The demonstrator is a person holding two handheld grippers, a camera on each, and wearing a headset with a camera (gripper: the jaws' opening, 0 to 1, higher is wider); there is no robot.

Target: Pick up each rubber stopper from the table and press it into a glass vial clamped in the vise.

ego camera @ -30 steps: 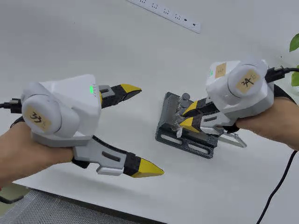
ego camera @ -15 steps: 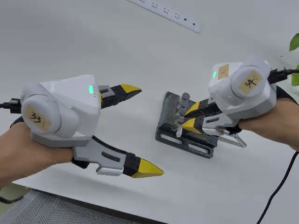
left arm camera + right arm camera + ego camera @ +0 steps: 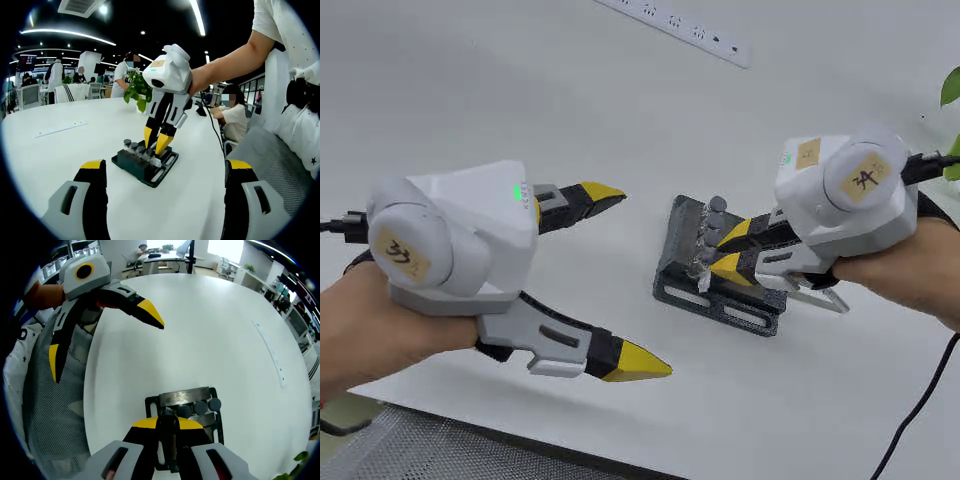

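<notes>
three stoppers [image 3: 200, 408] are sitting in a row in vials [image 3: 141, 152] clamped in the vise [image 3: 672, 262]. the right gripper [image 3: 724, 252] is hanging directly over the vise's end nearest the person, and its jaws are pinching a fourth stopper [image 3: 168, 416] on top of the last vial there. the left gripper [image 3: 642, 278] is hovering well to the left of the vise, above the table [image 3: 520, 100], with its jaws spread wide and holding nothing.

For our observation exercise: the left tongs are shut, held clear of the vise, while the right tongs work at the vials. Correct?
No: the head view shows the left tongs wide open. They are held clear of the vise while the right tongs work at the vials.
</notes>
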